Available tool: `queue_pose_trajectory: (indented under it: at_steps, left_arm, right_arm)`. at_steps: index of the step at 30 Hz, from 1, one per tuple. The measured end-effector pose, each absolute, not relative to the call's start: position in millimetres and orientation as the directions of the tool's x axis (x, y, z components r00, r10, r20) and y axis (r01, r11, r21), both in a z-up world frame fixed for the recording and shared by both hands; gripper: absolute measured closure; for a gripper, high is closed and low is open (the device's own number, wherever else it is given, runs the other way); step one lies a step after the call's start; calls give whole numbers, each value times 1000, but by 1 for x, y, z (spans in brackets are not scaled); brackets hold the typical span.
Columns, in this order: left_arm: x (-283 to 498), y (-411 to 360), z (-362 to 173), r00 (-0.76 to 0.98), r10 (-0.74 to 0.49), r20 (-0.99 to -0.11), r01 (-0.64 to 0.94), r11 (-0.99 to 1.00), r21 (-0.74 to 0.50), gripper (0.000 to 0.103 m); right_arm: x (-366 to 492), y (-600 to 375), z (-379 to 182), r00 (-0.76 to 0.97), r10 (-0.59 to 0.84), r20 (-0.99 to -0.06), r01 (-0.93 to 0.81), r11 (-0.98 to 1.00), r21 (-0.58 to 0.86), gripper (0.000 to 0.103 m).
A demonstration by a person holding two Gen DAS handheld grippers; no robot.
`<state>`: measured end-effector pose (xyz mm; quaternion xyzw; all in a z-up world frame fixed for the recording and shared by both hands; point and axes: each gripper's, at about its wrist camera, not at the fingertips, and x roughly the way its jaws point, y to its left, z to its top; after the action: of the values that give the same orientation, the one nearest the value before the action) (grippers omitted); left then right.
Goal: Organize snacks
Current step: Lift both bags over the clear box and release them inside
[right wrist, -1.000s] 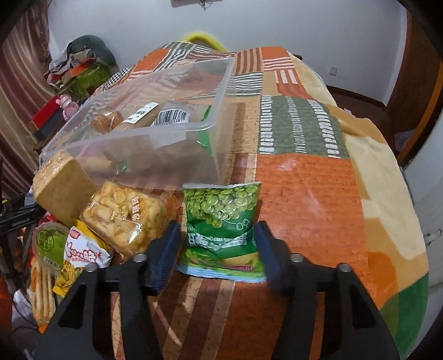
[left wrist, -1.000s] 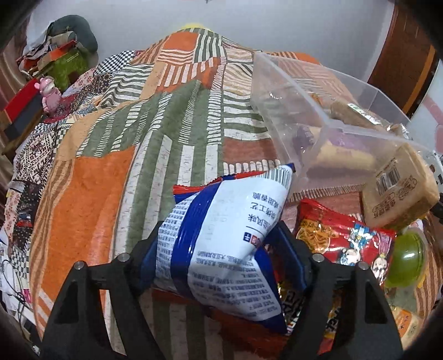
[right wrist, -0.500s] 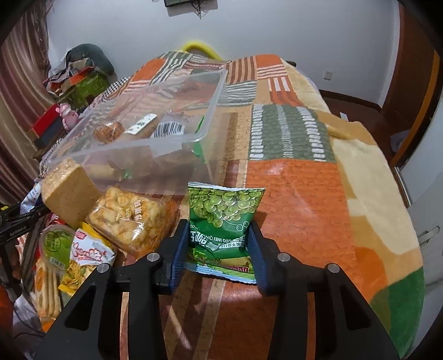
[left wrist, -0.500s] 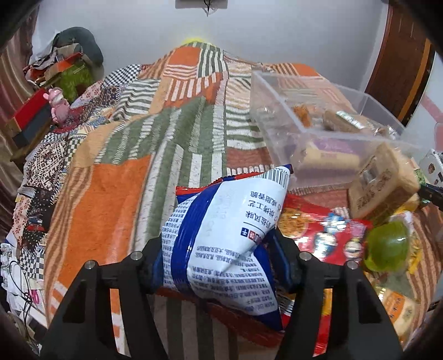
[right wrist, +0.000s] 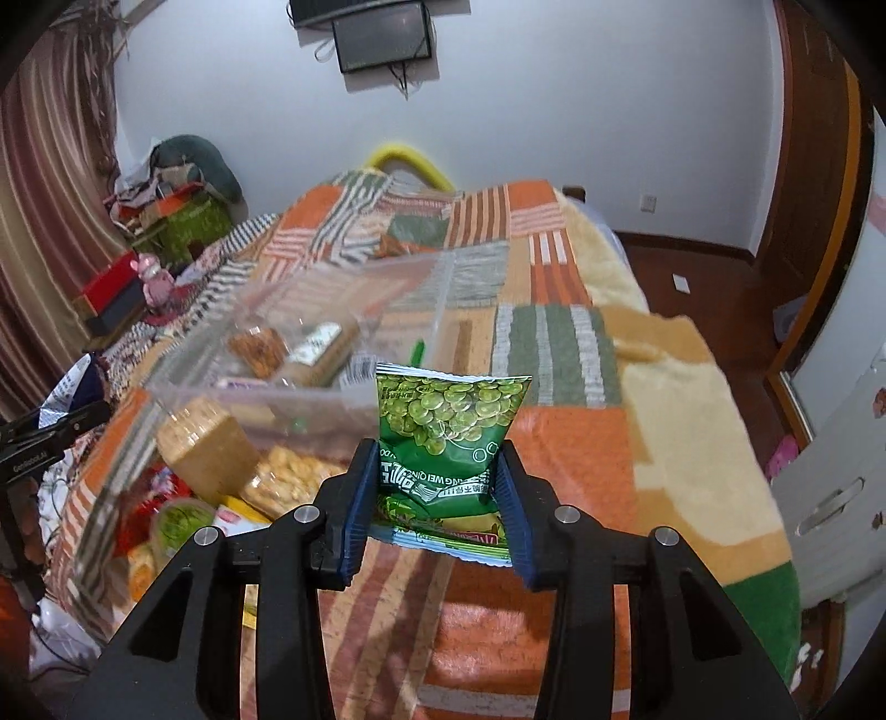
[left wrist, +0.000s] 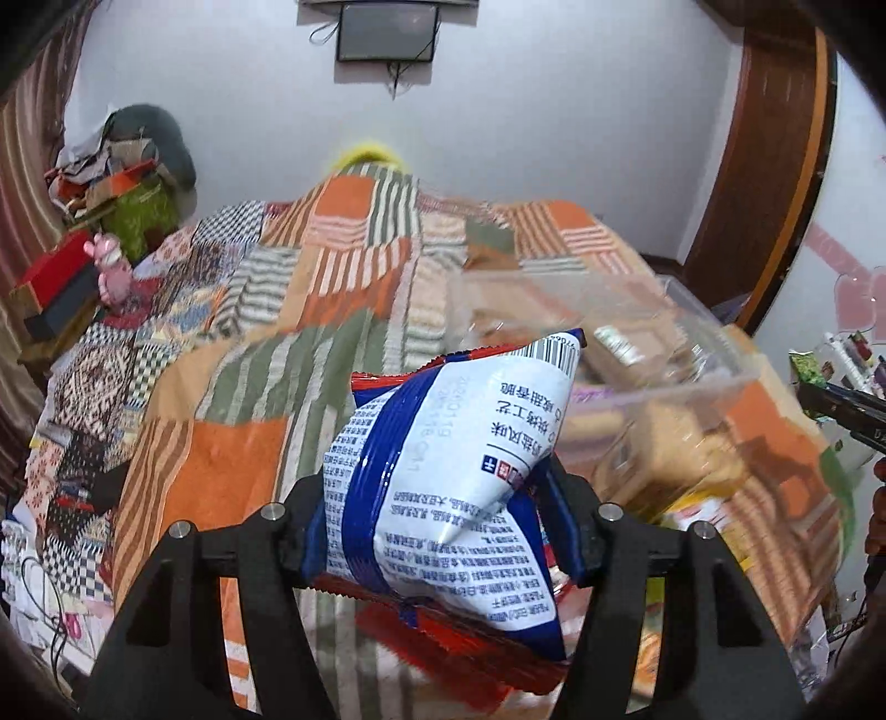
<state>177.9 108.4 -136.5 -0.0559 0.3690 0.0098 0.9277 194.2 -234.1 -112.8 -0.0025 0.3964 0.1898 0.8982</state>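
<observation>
Left gripper (left wrist: 437, 531) has its fingers clamped on a puffy blue-and-white snack bag (left wrist: 448, 482), held up off the bed (left wrist: 221, 454); bag back side faces the camera, dense printed text, a barcode at its top corner, red crimped seam edges top and bottom, a broad blue band down the left part. Right gripper (right wrist: 437, 498) fingers pinch the lower half of a small green pea packet (right wrist: 448, 426), also lifted above the bed; glossy green, picture of green peas on the upper half, white lettering lower down, crimped top edge, yellow-red strip at the bottom. Landmark: clear plastic bin (right wrist: 332, 354) on the patchwork bed cover. Pea packet sits just right of the bin's near corner in the right wrist view; blue-and-white bag is in front of the bin's left end in the left wrist view. Inside the bin: a few wrapped snacks, blurred, one orange-brown, one with a white label. Just in front of the bin, on the bed: a tan wafer block (right wrist: 205, 448), a clear pack of pale yellow crackers (right wrist: 288, 476), a round green cup (right wrist: 183, 520), more red and yellow packets, too blurred to read. Wall screen (right wrist: 382, 36) far behind the bin.
</observation>
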Motion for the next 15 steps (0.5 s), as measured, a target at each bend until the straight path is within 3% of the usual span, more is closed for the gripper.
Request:
queue_pose_trajectory:
  at_steps: [15]
  left_arm:
    - [224,67,-109,768,-93,-634,29,993,-110,41]
  right_arm:
    - [218,-203,-90,654,400,-642,-410,901,143,65]
